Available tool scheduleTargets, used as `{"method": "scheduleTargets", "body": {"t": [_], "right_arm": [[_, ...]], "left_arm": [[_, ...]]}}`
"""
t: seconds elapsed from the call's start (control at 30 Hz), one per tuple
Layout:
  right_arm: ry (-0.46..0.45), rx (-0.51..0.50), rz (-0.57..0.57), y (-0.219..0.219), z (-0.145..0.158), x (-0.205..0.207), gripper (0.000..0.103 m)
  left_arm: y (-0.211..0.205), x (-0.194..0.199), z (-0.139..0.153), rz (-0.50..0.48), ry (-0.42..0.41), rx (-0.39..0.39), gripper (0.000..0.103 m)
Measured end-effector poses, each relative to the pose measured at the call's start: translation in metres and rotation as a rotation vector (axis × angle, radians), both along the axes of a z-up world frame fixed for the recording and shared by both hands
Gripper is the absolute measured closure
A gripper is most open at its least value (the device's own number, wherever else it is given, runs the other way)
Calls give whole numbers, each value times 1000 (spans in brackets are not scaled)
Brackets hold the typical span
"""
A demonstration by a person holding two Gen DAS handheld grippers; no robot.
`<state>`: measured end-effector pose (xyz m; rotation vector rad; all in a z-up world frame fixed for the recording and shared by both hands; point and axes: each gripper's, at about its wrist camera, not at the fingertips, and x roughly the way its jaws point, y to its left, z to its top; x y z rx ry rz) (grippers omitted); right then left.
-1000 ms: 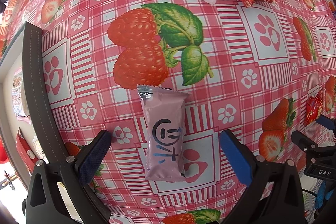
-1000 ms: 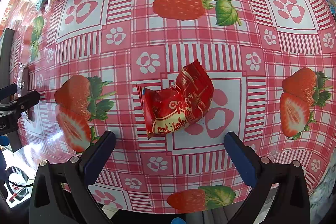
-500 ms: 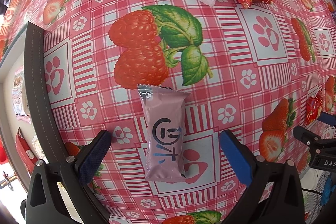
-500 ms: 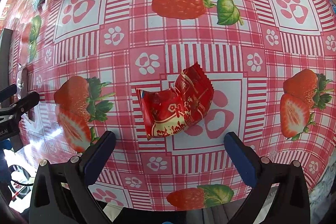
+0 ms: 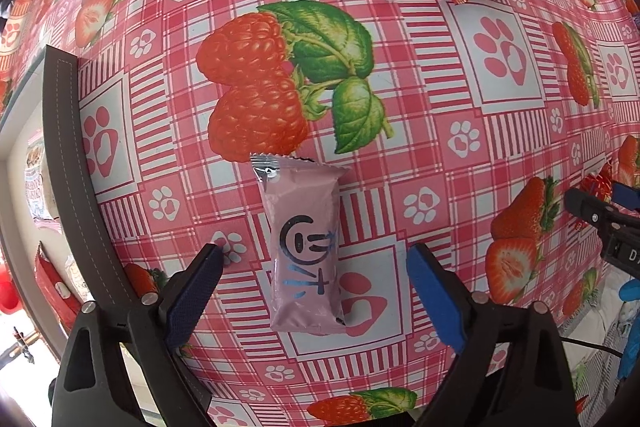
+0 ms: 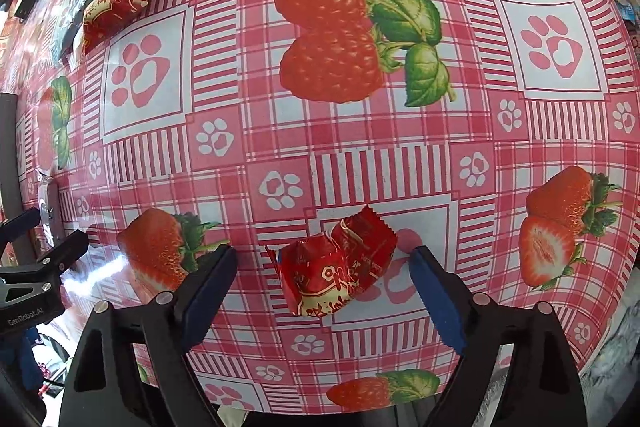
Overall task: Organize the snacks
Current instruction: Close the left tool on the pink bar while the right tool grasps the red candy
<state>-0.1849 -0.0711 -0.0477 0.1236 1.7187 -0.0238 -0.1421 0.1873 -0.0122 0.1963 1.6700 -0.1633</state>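
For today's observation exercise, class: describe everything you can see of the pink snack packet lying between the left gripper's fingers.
The pink, matte plastic snack packet is a sealed oblong pillow pack with a silvery crimped top edge, a black circular face-like logo and blue marks below it. It lies flat and lengthwise on the red-checked strawberry tablecloth. The left gripper is open; its blue-padded fingers flank the packet without touching it.

Printed "GenRobot.AI" on the black left gripper body (image 6: 28,307), at far left of the right gripper's view. Blue and black glyphs on the pink packet (image 5: 306,251) between the left gripper's fingers, unreadable; gold characters on the red packet (image 6: 336,269), likewise unreadable.
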Motion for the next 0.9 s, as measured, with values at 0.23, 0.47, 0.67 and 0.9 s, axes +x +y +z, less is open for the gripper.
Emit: {"method": "scheduleTargets", "body": {"t": [0.23, 0.47, 0.67, 0.9], "right_arm": [[-34, 22, 0, -8, 13, 21, 59], [-50, 86, -2, 0, 31, 28, 59], [-57, 118, -14, 2, 42, 33, 59], [-85, 126, 8, 33, 66, 33, 58]], "left_arm": [[-27, -6, 15, -123, -37, -11, 77], [-26, -8, 33, -104, -64, -74, 77], [-23, -2, 61, -81, -132, -115, 77], [4, 3, 86, -2, -199, -163, 77]]}}
